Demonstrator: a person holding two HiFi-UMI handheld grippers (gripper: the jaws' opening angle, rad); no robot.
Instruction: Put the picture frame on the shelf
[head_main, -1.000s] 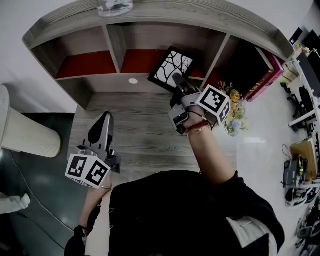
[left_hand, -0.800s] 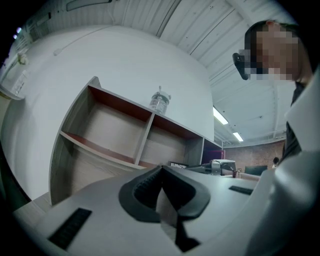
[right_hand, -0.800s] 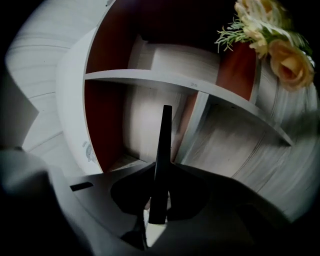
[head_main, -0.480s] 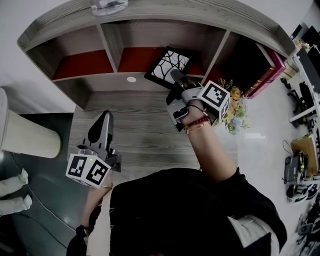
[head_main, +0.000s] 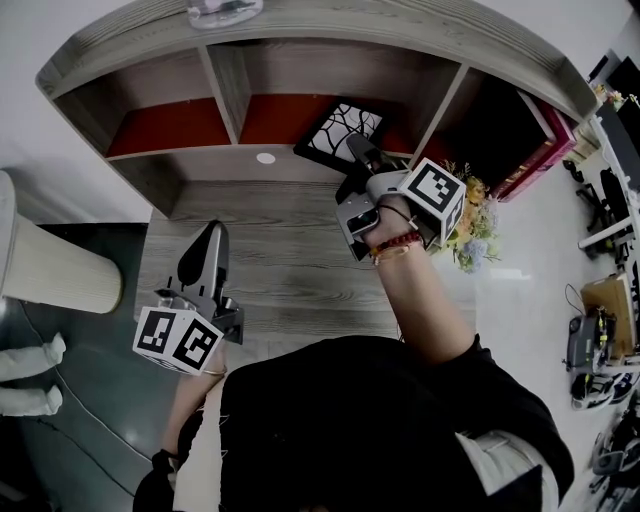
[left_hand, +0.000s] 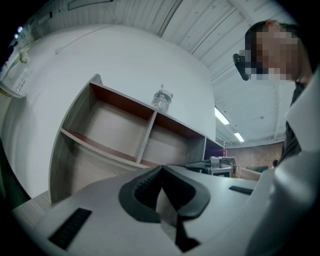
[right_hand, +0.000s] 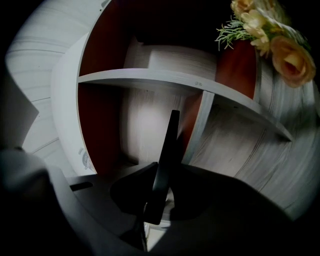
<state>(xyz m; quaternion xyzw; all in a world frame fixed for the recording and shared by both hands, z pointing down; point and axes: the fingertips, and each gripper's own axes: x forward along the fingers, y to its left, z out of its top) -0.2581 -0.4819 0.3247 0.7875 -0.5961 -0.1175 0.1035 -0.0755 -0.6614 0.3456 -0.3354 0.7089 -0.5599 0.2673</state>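
Note:
The picture frame (head_main: 343, 130), black with a white branch print, hangs tilted at the mouth of the shelf's middle compartment (head_main: 285, 115). My right gripper (head_main: 359, 156) is shut on its lower edge. In the right gripper view the frame (right_hand: 169, 145) shows edge-on as a dark slat clamped between the jaws, in front of a grey shelf board (right_hand: 150, 77) and red back panel. My left gripper (head_main: 208, 240) rests low over the wooden desk, shut on nothing; in the left gripper view its jaws meet at the tips (left_hand: 160, 172).
A clear water bottle (head_main: 222, 10) stands on the shelf top (left_hand: 161, 100). Yellow flowers (head_main: 470, 225) sit to the right of my right hand. Reddish books (head_main: 540, 140) fill the right compartment. A white cylinder (head_main: 50, 265) stands at the left beside the desk (head_main: 270, 260).
The right gripper and the frame have shifted slightly, and the frame now reaches a little further into the middle compartment's opening. The left gripper has stayed put.

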